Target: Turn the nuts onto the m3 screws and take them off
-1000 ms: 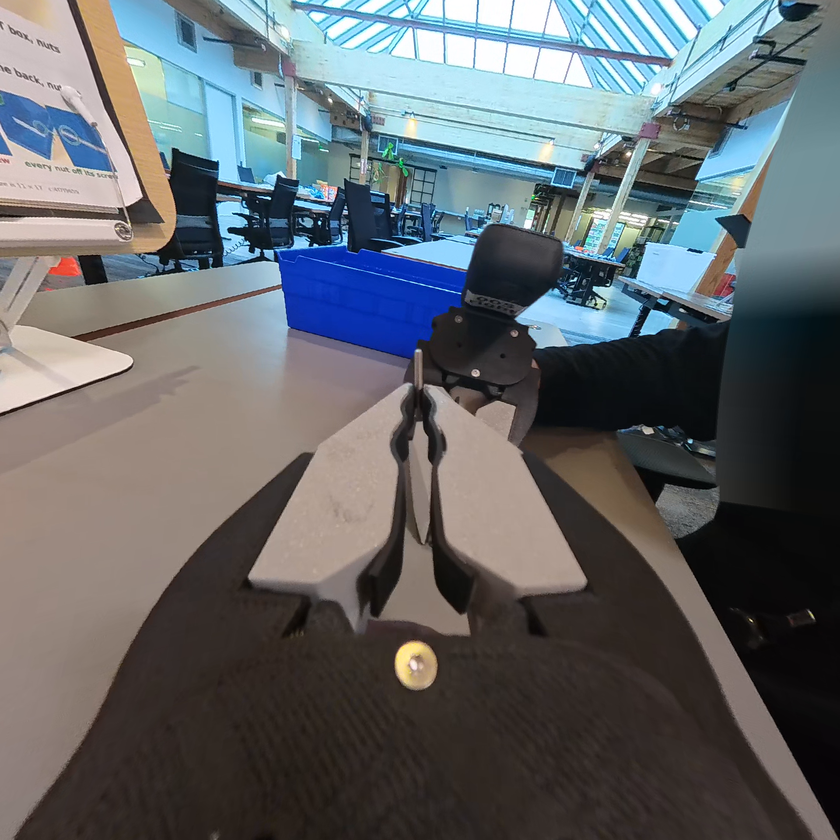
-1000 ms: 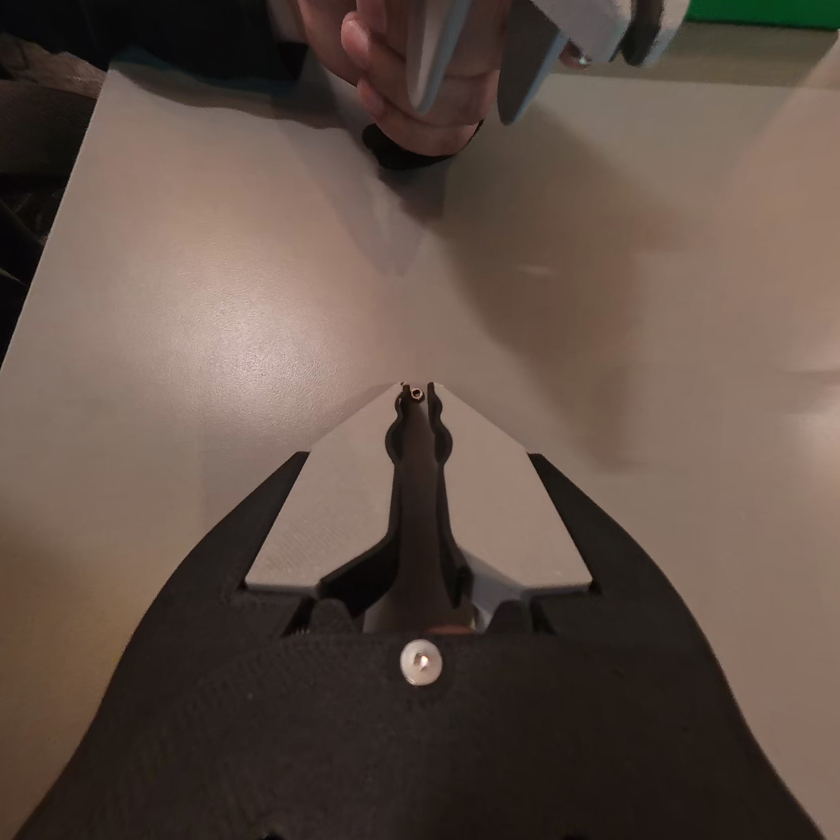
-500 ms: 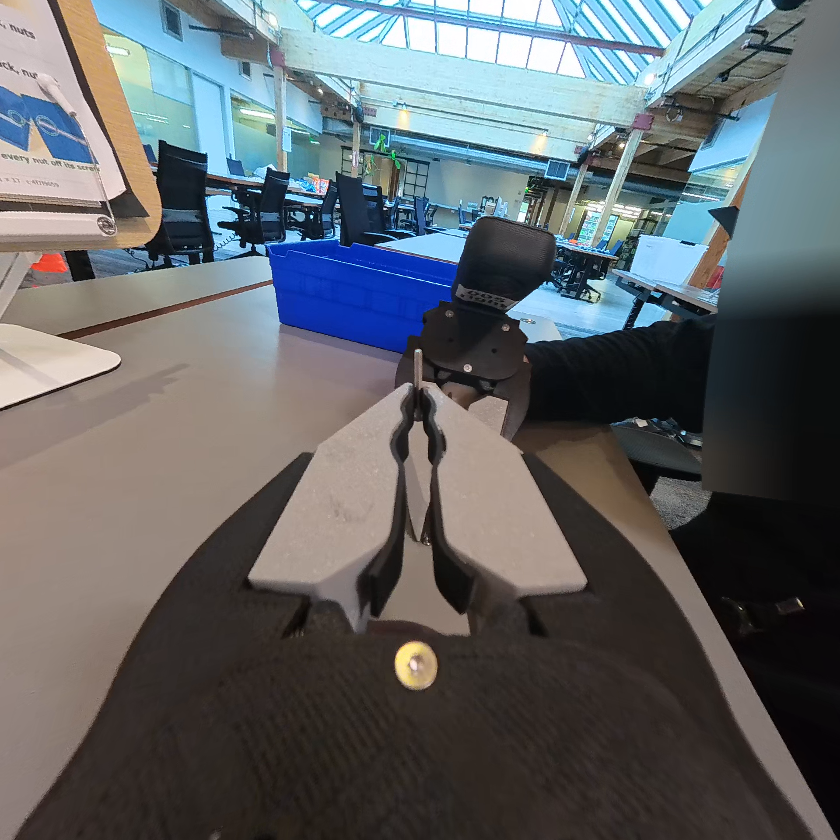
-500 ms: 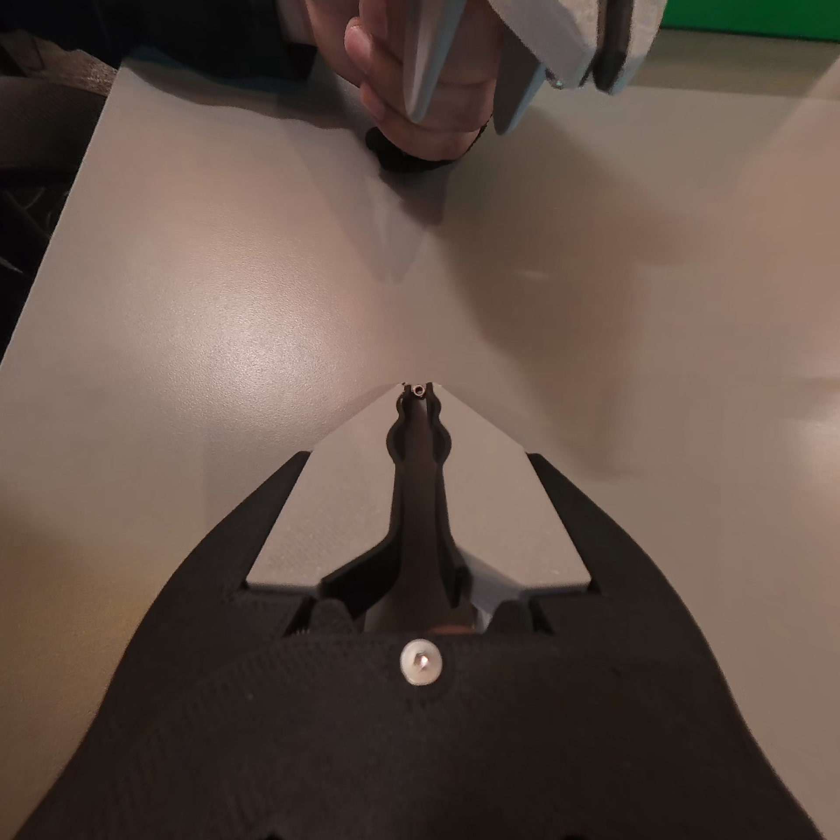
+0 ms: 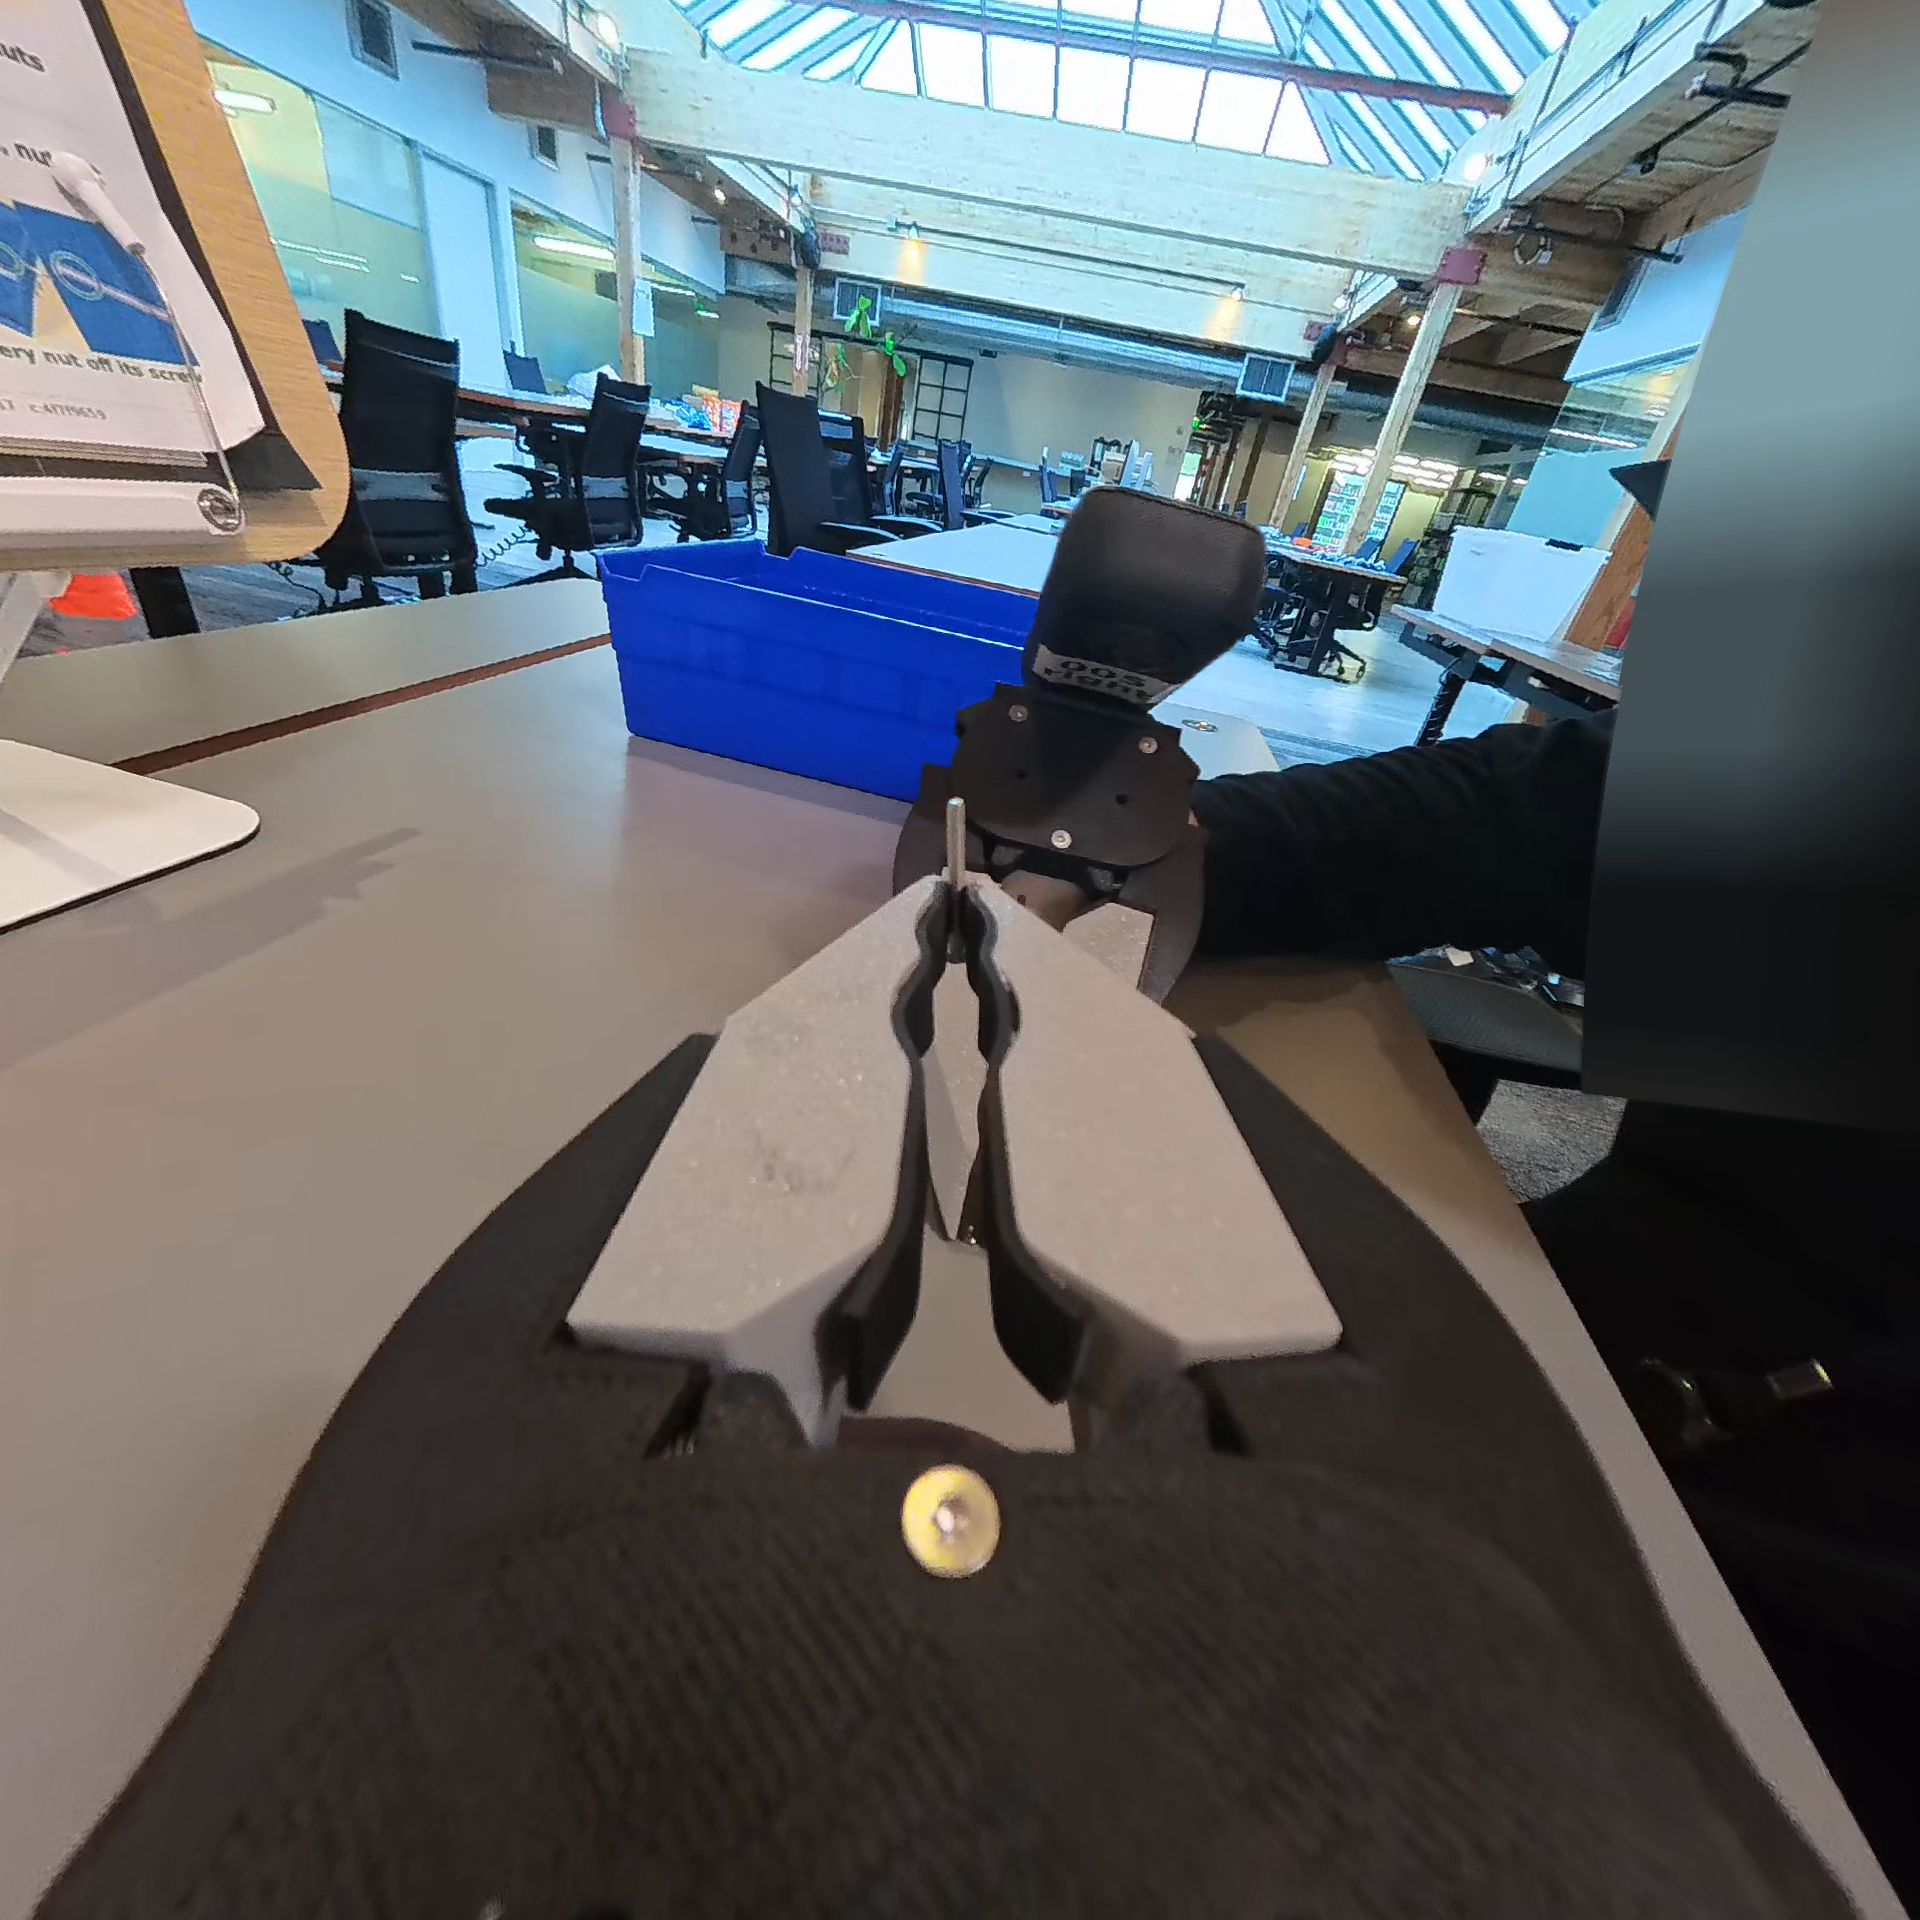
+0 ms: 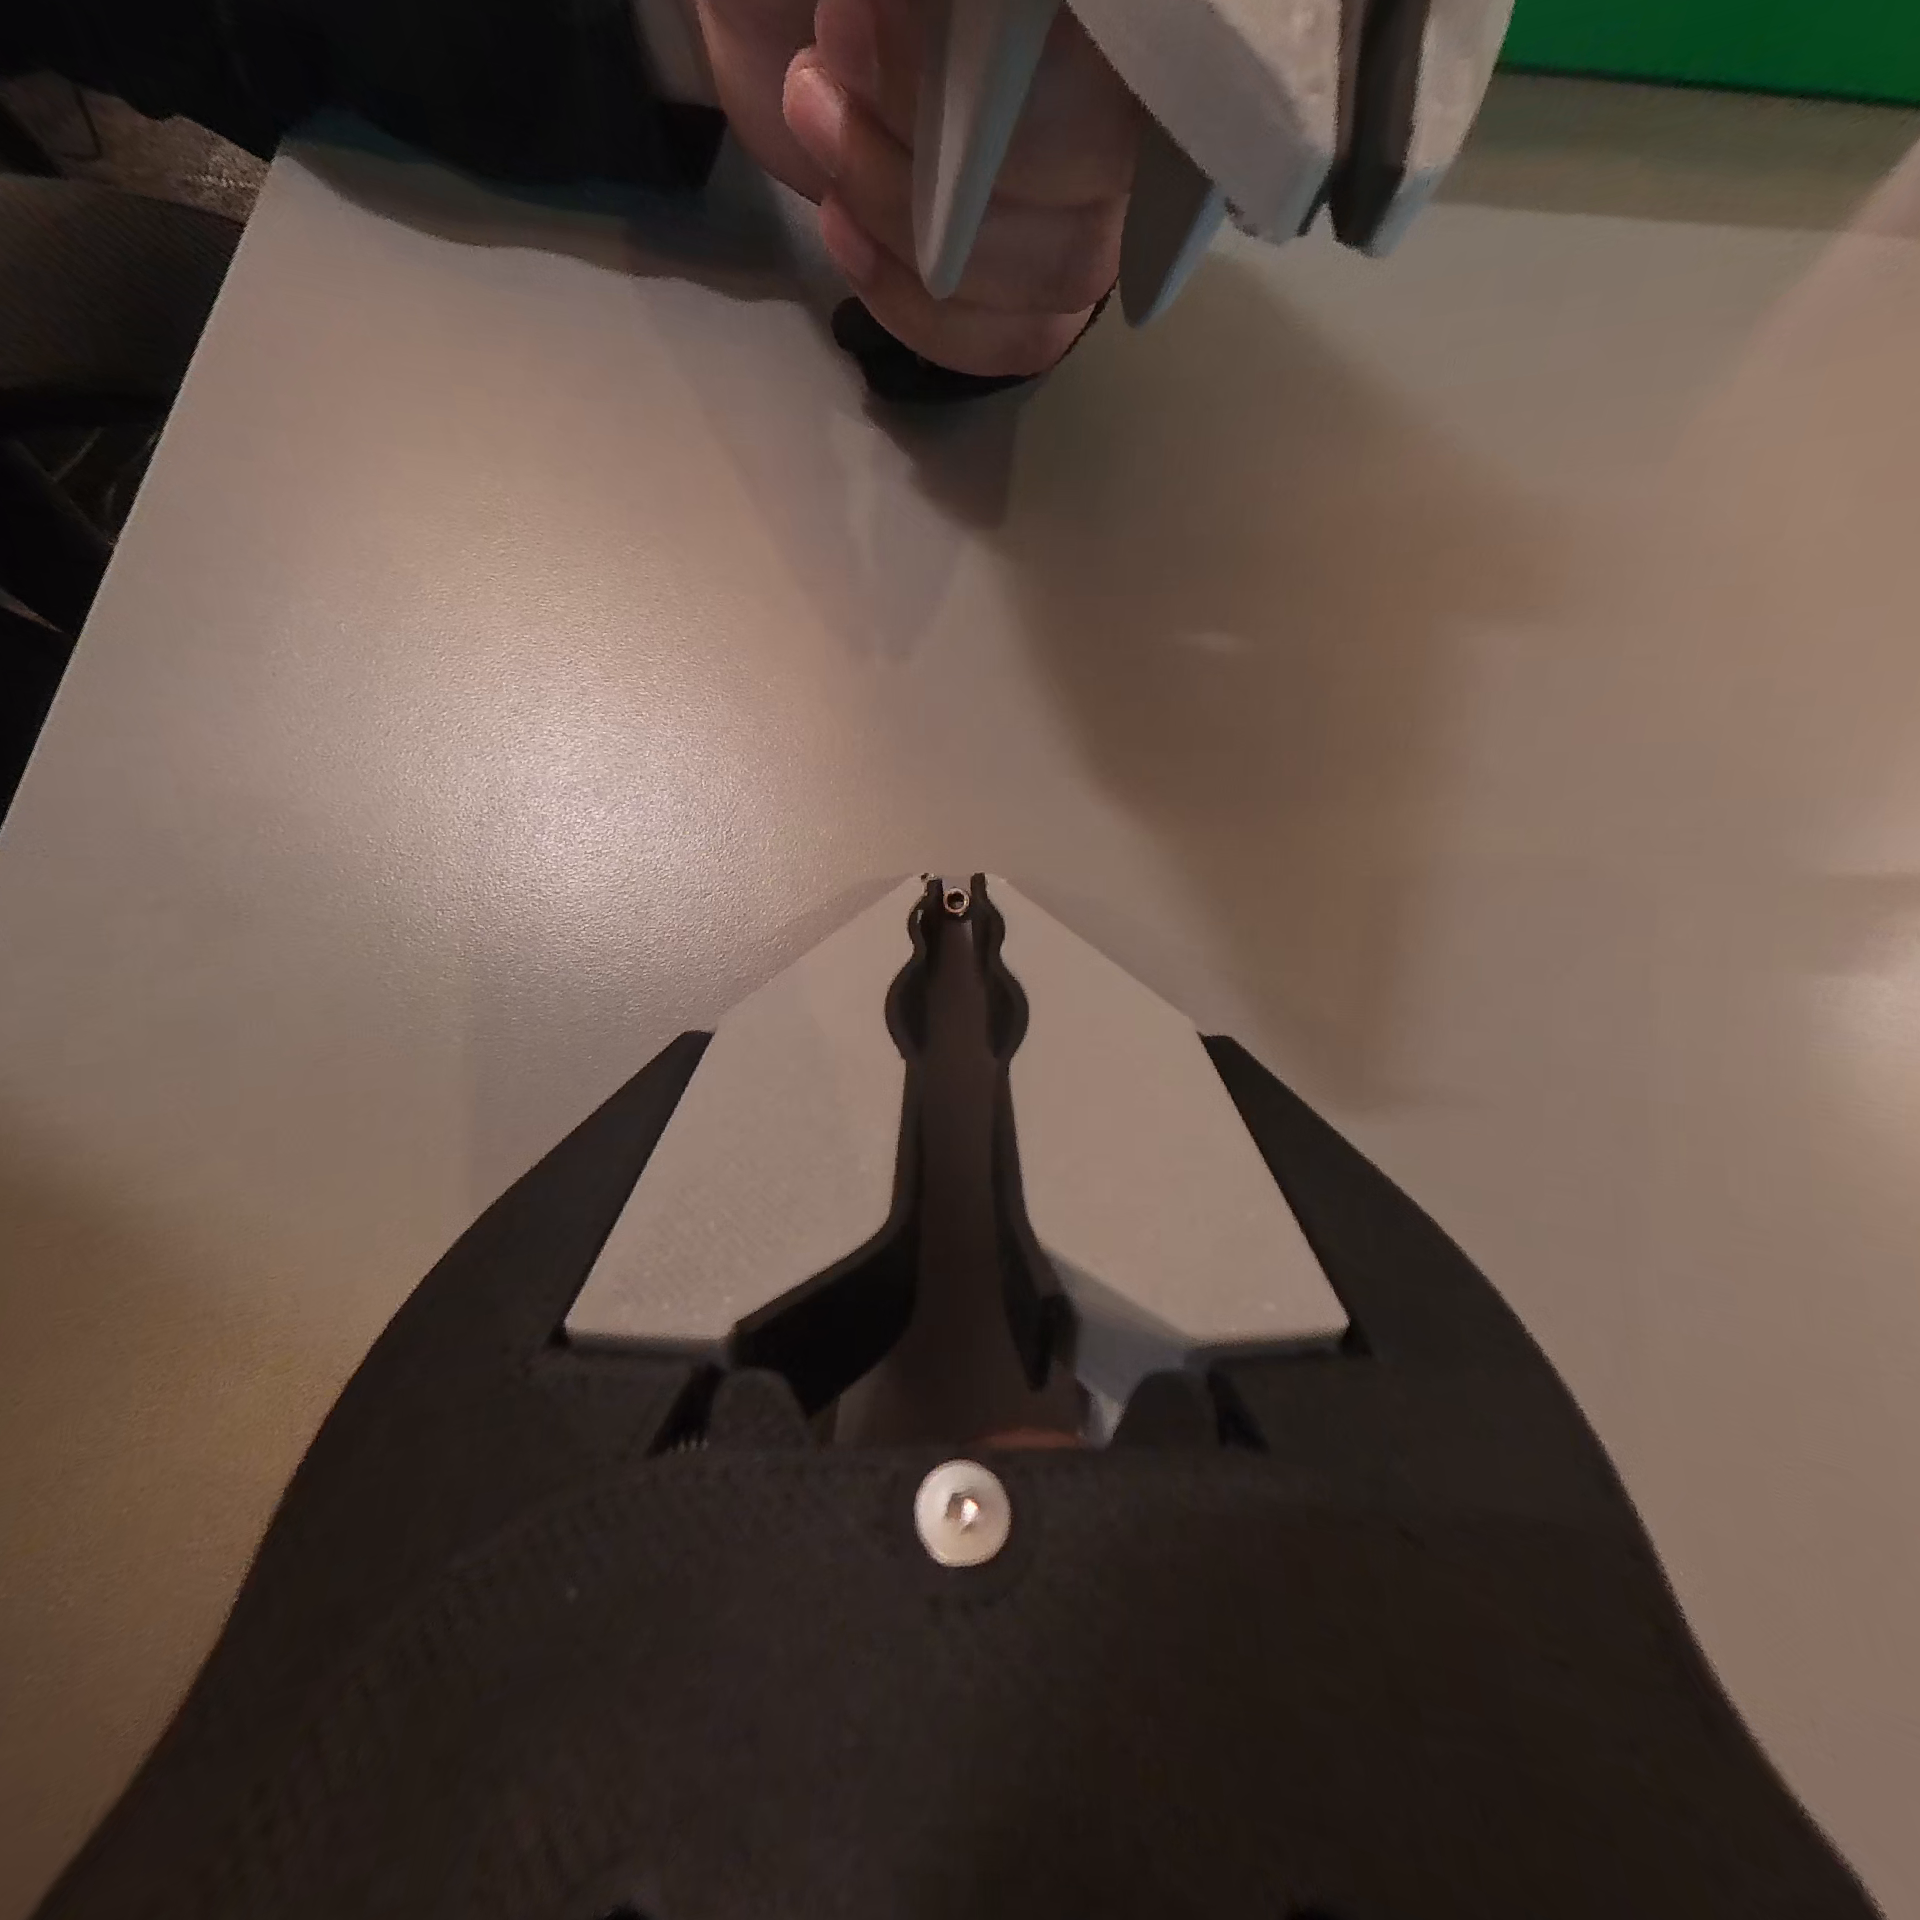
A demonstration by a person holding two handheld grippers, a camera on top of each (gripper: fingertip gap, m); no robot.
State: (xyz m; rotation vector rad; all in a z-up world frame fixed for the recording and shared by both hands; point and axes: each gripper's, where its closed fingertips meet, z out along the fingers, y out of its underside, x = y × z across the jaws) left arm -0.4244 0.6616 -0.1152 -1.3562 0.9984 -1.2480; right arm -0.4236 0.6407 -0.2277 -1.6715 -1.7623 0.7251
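My left gripper (image 5: pixel 953 914) is shut on a thin silver M3 screw (image 5: pixel 952 844) that stands upright, its shaft sticking up above the fingertips. My right gripper (image 6: pixel 956 891) is shut on a small metal nut (image 6: pixel 956 902) held at its very tips, pointing down at the grey table (image 6: pixel 520 675). In the left wrist view the right gripper (image 5: pixel 1081 800) shows just behind the screw, held by a dark-sleeved arm. In the right wrist view the left gripper (image 6: pixel 1288 135) and a hand (image 6: pixel 914 177) show at the top, apart from the nut.
A blue plastic bin (image 5: pixel 810 665) stands on the table behind the grippers. A white stand with a printed sheet (image 5: pixel 94 291) is at the far left. The table's right edge (image 5: pixel 1496 1174) runs close by, with a dark-clothed person beyond it. One gripper's finger ends stand about 11 centimetres off the other's.
The left gripper with the screw has drifted up and right in the right wrist view. The right gripper has tilted slightly behind the screw. Both stay shut.
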